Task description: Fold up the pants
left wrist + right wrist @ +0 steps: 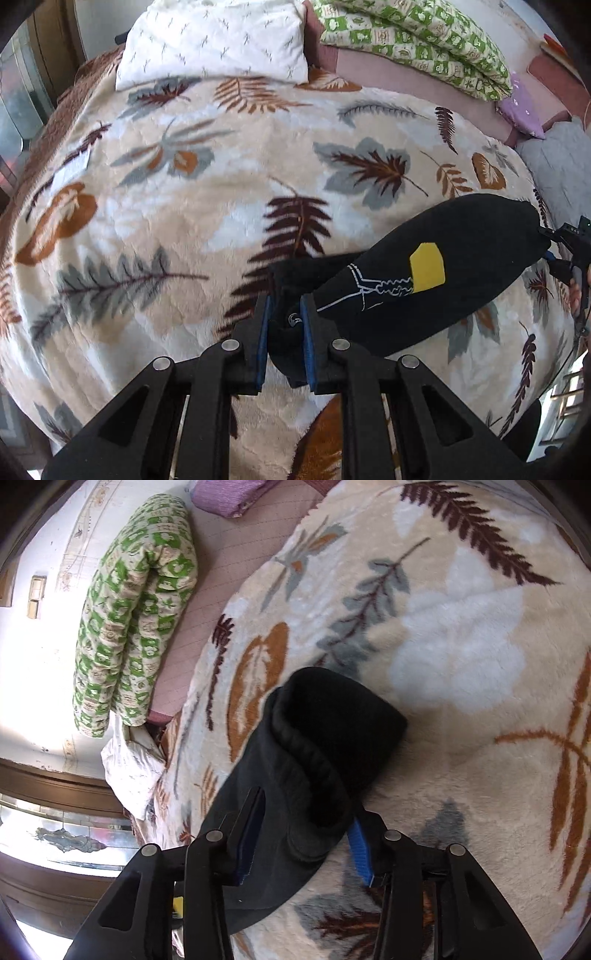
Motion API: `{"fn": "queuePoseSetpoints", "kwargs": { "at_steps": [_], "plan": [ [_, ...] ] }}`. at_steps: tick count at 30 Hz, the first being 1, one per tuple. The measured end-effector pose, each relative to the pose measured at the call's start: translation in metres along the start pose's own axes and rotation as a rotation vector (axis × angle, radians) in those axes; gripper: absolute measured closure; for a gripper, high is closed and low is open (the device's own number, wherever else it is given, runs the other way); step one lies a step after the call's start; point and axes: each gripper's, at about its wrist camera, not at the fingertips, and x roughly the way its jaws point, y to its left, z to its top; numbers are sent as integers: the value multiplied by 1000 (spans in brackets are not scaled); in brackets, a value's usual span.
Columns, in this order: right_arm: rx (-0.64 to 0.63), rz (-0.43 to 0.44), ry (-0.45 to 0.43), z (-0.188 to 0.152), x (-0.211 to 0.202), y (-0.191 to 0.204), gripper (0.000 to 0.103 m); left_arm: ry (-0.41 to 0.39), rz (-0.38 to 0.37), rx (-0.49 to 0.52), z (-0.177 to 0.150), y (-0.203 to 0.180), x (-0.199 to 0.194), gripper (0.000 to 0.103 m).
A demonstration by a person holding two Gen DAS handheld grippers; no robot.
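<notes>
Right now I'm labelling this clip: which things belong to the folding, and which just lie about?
Job: black pants; left gripper, shut on them; right gripper; leaf-print blanket.
Lying about: white pillow; green patterned quilt; purple cloth.

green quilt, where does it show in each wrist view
Left wrist: green quilt lies at the top right, beyond the leaf blanket.
Right wrist: green quilt hangs down the left side, beside the leaf blanket.
Shared landmark: the black pants on the blanket.
</notes>
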Motion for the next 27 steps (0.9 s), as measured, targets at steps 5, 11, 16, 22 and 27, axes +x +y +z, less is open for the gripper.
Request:
{"fn": "queuePoseSetpoints", "kwargs": {
  "at_steps": [5, 11, 16, 22, 27],
  "plan": [
    [27, 2, -5, -2, -6, -13, 59, 17, -92, -53, -17, 8, -4, 85],
    [-2, 3, -34, -3, -38, -17, 57, 27, -118, -82, -21, 8, -7, 84],
    [42, 49, -30, 1, -45, -22, 46, 51, -139, -150, -21, 14, -1, 84],
    [7, 38, 83, -7, -5, -1, 51, 68, -140, -173, -22, 14, -1, 84],
    [-162, 1, 54, -6, -19, 36, 90, 85, -154, -191, -23, 13, 1, 81]
  ]
}}
